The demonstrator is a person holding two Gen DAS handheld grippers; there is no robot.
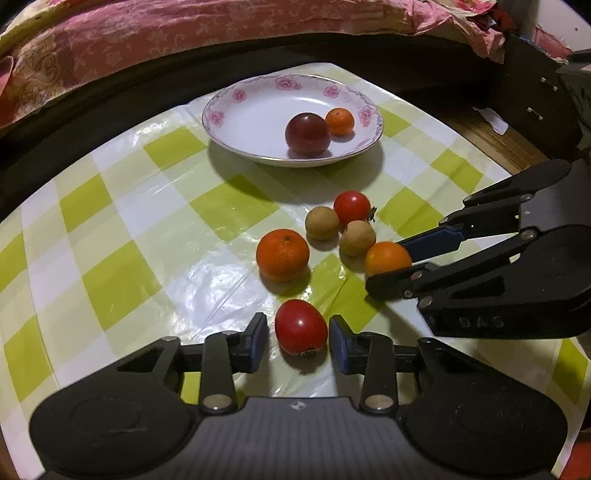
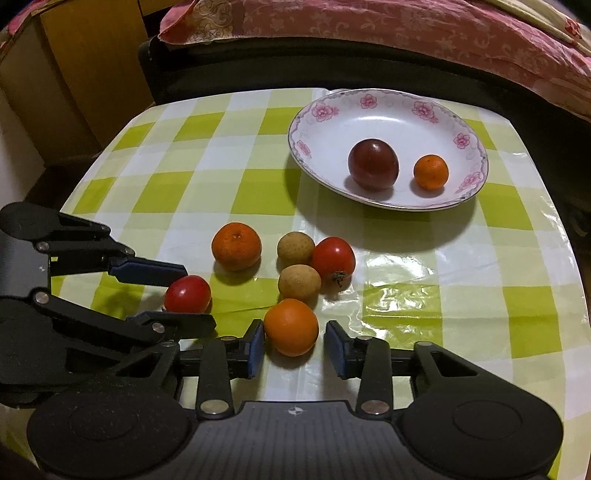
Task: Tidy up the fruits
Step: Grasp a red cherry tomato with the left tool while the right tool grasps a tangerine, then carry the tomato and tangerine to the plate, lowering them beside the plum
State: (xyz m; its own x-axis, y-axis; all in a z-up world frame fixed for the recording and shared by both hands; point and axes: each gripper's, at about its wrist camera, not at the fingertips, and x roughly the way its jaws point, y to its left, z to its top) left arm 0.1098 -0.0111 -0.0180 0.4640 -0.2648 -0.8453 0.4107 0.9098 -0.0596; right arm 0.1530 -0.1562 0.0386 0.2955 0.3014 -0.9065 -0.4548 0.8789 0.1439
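My left gripper is open around a red tomato on the checked cloth, pads not touching it; it shows in the right wrist view too. My right gripper is open around a smooth orange fruit, also seen in the left wrist view. Between them lie a mandarin, two brown longans and a second red tomato. A floral white plate holds a dark red plum and a small mandarin.
The table has a green-and-white checked plastic cloth. A dark bed frame with pink floral bedding runs behind the table. Wooden furniture stands at the far left in the right wrist view.
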